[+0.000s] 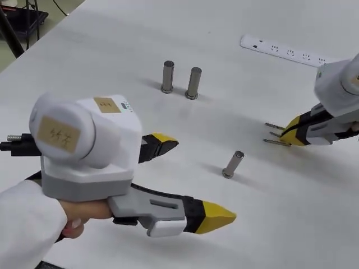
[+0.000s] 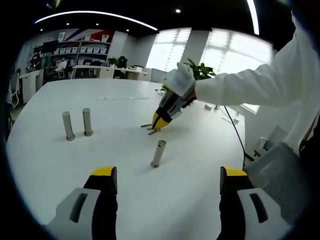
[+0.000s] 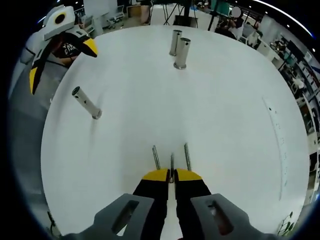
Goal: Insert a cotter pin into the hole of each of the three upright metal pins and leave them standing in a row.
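Progress: we count zero of three inserted | metal pins (image 1: 193, 83) stand bare, upper centre and mid-right, head view | right hand-held gripper (image 1: 290, 137) clamps middle cotter pin (image 3: 171, 160), right edge | left hand-held gripper (image 2: 168, 172) jaws apart, empty

Bright even light, metal pins (image 1: 193, 83) cast soft shadows

Big white desk (image 1: 101, 39) sweeping across the room, matte and bright, with a white power strip (image 1: 283, 51) lying on its far side. Behind it, tall windows (image 2: 200, 47) pouring in daylight, a leafy plant (image 2: 200, 70) in front of them. Overhead, a curved light strip (image 2: 95, 14) and small spot lamps (image 2: 178, 10) on a dark ceiling. Far left, wall shelving (image 2: 75, 50) and more white tables (image 2: 100, 72). What looks like a grey mesh chair back (image 2: 280, 172) stands at the desk's edge.
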A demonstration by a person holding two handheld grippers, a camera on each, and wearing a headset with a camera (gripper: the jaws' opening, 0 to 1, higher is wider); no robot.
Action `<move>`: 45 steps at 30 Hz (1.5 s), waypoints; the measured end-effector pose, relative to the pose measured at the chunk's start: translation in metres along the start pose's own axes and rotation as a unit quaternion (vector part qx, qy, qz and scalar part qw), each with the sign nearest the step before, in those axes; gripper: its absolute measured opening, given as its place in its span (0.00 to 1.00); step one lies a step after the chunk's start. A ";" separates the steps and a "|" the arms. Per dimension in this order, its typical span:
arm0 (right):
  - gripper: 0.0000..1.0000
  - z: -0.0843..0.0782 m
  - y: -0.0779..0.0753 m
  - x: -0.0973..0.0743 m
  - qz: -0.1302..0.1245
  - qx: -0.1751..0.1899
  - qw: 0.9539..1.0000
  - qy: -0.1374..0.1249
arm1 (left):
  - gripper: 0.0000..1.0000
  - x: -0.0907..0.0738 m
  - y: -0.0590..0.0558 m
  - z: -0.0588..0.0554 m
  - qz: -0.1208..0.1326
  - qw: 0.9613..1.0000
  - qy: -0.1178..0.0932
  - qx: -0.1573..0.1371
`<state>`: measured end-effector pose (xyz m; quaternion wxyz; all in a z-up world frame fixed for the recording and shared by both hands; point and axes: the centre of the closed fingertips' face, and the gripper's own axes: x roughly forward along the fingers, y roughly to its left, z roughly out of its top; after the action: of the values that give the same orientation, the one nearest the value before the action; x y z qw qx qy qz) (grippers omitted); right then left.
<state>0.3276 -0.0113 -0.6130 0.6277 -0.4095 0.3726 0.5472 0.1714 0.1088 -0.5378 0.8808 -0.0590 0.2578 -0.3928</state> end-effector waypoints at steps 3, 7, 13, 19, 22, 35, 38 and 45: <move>0.00 0.000 0.002 -0.001 0.007 -0.008 1.000 0.008 | 0.82 0.000 0.000 0.002 0.000 1.000 -0.002 0.002; 0.00 -0.001 0.001 -0.001 0.015 -0.008 1.000 0.015 | 0.82 0.000 0.000 0.003 -0.002 1.000 -0.002 0.002; 0.00 -0.002 0.000 -0.001 0.019 -0.027 0.999 0.032 | 0.83 -0.002 0.002 0.009 0.002 1.000 -0.011 0.001; 0.00 -0.002 0.000 -0.001 0.030 -0.022 0.998 0.042 | 0.82 -0.001 0.002 0.012 0.002 1.000 -0.013 0.004; 0.00 -0.001 0.002 0.000 0.030 -0.048 0.997 0.056 | 0.83 -0.001 0.004 0.012 0.006 1.000 -0.009 0.004; 0.00 -0.002 0.001 0.000 0.030 -0.023 0.996 0.080 | 0.83 0.000 0.007 0.011 0.007 1.000 -0.008 0.005; 0.00 -0.004 -0.003 0.002 0.025 -0.014 0.996 0.081 | 0.83 0.000 0.007 0.012 0.009 1.000 -0.008 0.006; 0.00 -0.004 -0.003 0.001 0.021 0.012 0.997 0.074 | 0.82 -0.001 0.006 0.012 0.009 1.000 -0.012 0.004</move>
<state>0.3309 -0.0152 -0.6151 0.5920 -0.4334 0.4331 0.5236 0.1807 0.1120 -0.5292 0.8873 -0.0580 0.2467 -0.3853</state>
